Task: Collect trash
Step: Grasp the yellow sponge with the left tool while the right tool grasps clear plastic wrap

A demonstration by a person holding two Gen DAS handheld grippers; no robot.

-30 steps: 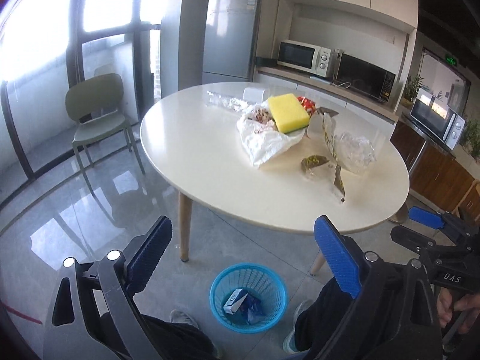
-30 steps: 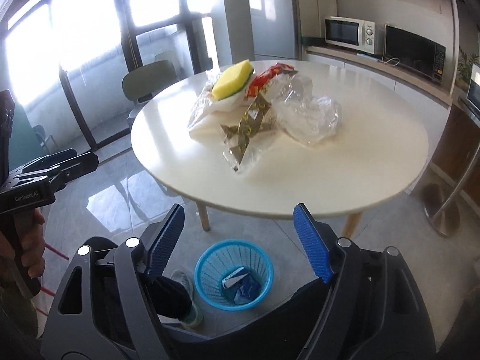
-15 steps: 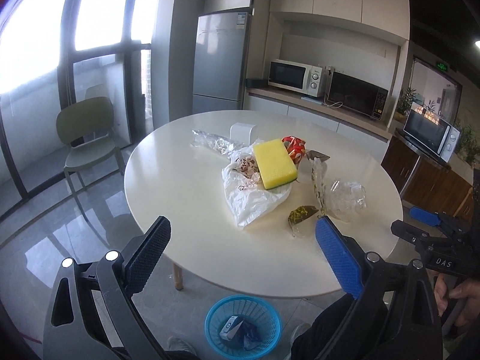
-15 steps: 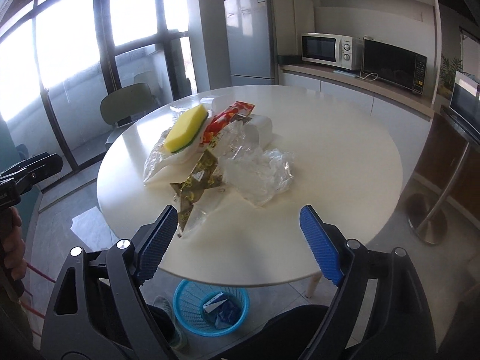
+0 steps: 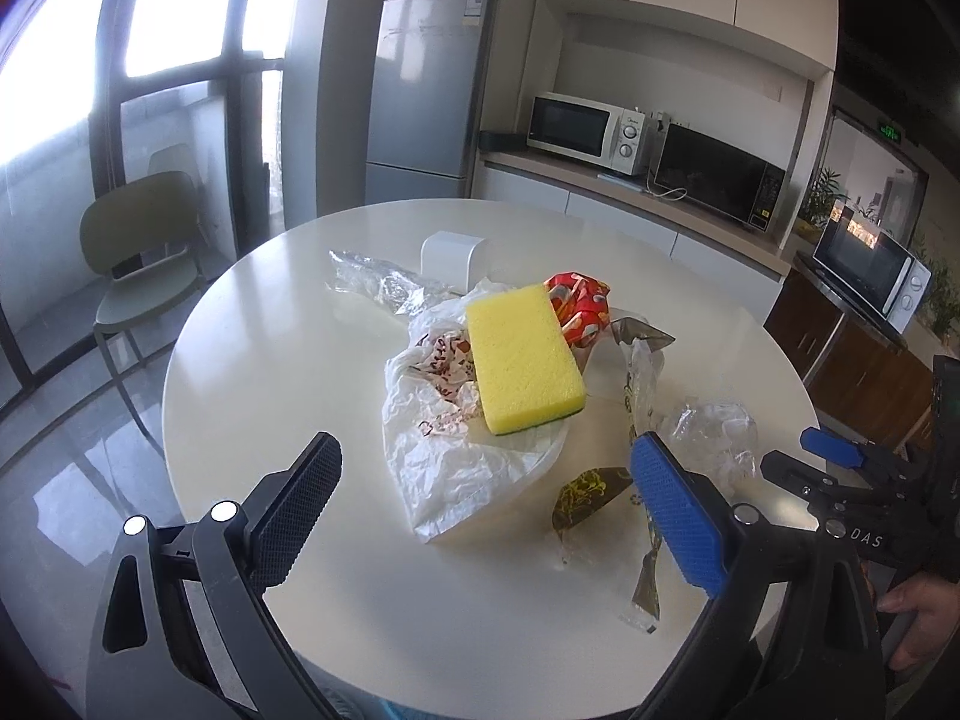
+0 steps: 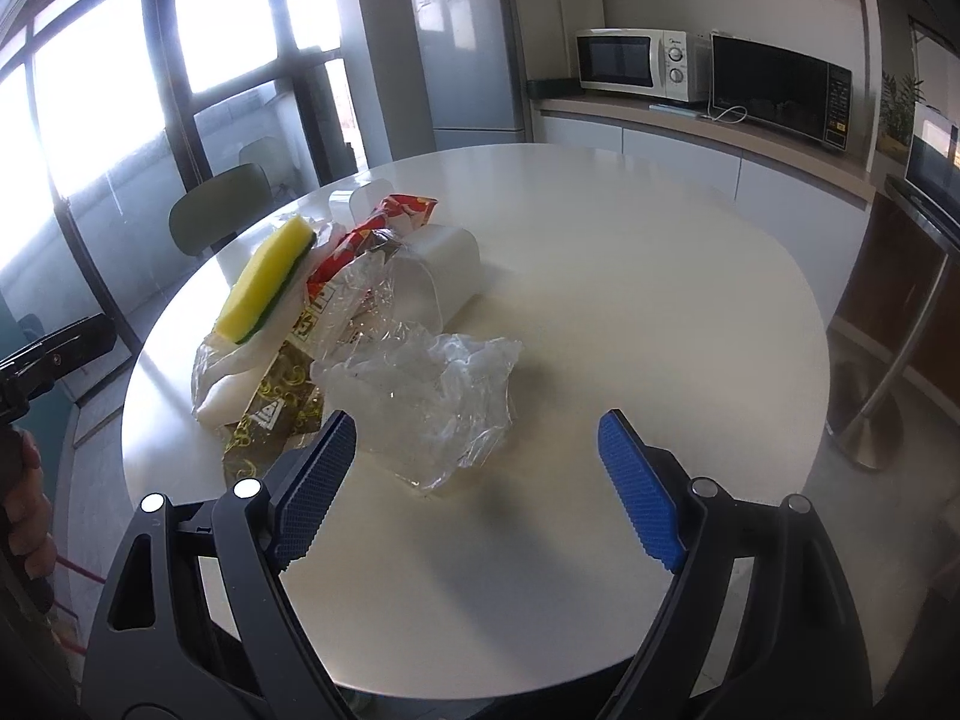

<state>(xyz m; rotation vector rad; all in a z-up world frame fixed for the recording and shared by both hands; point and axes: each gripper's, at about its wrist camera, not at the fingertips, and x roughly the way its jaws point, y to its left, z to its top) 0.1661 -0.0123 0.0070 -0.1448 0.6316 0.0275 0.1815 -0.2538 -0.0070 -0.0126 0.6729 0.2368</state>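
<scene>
The crumpled clear plastic wrapper (image 6: 432, 402) lies on the round cream-white table (image 6: 630, 312), at the near end of a heap of rubbish and just ahead of the right gripper (image 6: 477, 492). In my judgement it is near weightless, limp and slick; it will collapse under the pads, so a pinch across its bunched middle is safer than one on a loose edge.

Behind it lie a gold-patterned dark foil wrapper (image 6: 264, 414), a crumpled white plastic bag with red print (image 5: 444, 420), a red snack packet (image 5: 579, 306) and a yellow sponge with a green scouring face (image 5: 522, 354) resting on the bag. The sponge is light and springy, and may not be rubbish at all. A white plastic container (image 6: 438, 276) lies on its side at the heap.

The right gripper's jaws stand wide apart with nothing between them, having just been opening. The left gripper (image 5: 486, 510) is likewise spread and empty, aimed at the bag.

Against the earlier frames, both grippers have advanced over the table's near edge; the blue basket on the floor, then in full view, is now hidden but for a sliver below the rim.
</scene>
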